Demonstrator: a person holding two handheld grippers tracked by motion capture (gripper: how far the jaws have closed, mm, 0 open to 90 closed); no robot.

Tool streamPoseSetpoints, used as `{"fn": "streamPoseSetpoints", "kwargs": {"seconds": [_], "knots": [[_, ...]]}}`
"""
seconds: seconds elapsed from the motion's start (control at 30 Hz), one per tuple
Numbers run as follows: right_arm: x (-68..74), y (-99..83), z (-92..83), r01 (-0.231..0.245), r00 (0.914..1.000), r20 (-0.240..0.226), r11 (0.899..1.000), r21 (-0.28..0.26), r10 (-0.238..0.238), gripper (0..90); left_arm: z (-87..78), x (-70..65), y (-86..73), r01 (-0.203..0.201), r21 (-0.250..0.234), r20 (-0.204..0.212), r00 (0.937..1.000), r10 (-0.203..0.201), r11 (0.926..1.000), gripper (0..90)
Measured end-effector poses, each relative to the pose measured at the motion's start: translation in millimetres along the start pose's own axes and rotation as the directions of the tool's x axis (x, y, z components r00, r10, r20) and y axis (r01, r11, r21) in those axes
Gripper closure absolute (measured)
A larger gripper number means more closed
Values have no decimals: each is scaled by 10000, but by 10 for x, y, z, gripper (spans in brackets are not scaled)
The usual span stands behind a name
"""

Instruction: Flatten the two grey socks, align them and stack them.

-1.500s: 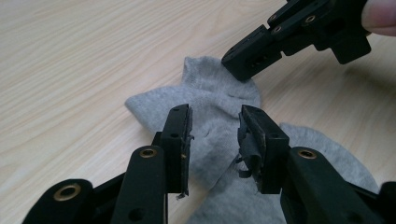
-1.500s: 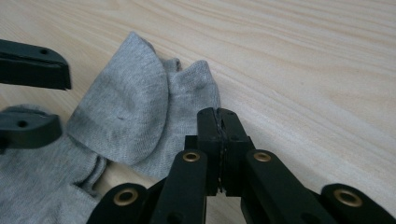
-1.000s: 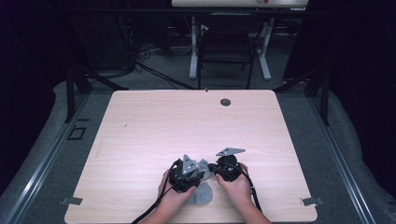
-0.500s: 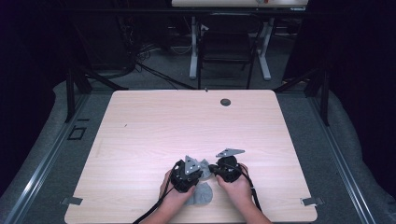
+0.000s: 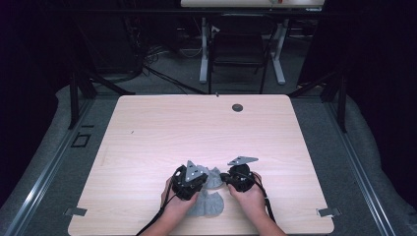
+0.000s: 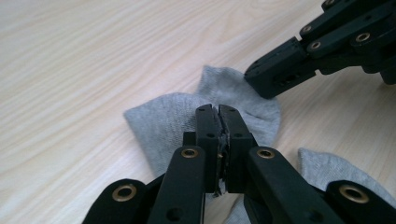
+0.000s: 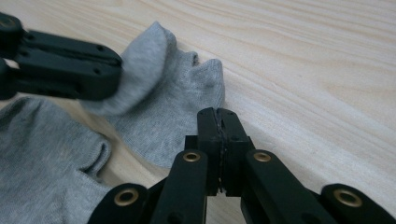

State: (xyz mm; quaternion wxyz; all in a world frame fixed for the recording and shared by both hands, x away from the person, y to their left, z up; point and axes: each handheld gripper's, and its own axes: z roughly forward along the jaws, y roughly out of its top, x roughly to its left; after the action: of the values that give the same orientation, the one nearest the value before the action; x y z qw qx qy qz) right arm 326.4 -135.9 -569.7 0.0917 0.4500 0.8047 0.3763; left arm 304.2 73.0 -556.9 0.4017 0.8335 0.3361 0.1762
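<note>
Both claws [image 5: 212, 178] pinch the grey sock [image 6: 233, 100] low.

Two hand-held grippers, left [image 5: 209, 178] and right [image 5: 223, 177], meet over grey socks [image 5: 209, 202] on table [image 5: 147, 137] near edge.

The left tool [image 6: 217, 109] hid the fabric it pinched; the second grey sock [image 6: 336, 170] was cropped by the frame's edge

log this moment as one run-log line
left gripper: just closed on small grey knit sock | right gripper: shut on same sock | second grey sock: flat on wooden table
</note>
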Motion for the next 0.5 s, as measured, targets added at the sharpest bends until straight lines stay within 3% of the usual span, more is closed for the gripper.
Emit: {"fn": "streamPoseSetpoints", "kwargs": {"seconds": [0.23, 0.5], "knots": [[-23, 5, -23, -80, 9999, 98, 10000, 35, 79, 895, -166, 178, -21, 340, -275, -350, 9988, -350, 9990, 881], [-32, 3, -36, -67, 9999, 146, 10000, 40, 66, 895, -276, 352, -181, 791, -62, -524, 9955, -793, 9969, 879]]}}
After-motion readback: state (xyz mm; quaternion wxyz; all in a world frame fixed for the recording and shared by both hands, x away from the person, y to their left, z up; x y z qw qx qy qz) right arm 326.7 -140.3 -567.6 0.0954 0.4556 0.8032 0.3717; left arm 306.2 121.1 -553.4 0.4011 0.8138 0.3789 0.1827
